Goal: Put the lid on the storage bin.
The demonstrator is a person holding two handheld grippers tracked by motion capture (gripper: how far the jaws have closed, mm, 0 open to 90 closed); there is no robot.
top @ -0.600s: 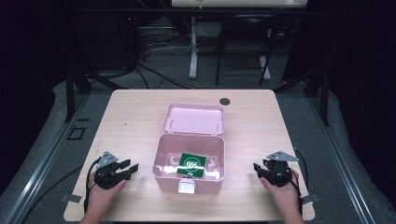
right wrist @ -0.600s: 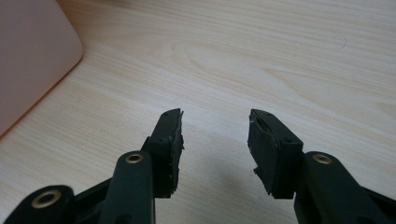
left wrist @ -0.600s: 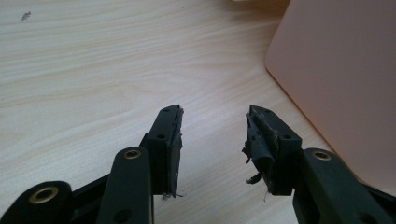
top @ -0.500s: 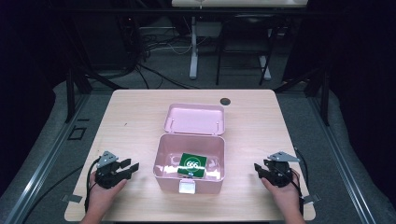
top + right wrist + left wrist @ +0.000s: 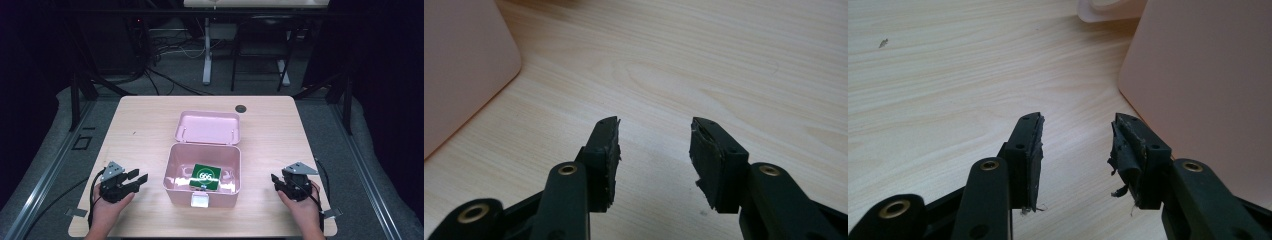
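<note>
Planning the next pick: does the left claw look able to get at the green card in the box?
Probably yes. The box is open, its lid folded back, the green card lies uncovered, and the left claw is open and empty beside it.

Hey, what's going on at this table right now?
A person sits at a wooden table with a tool in each hand. Between them stands a pink box, its lid flipped back, with a green card lying inside. The left tool and right tool rest on either side of the box, both open and empty, touching nothing.
</note>
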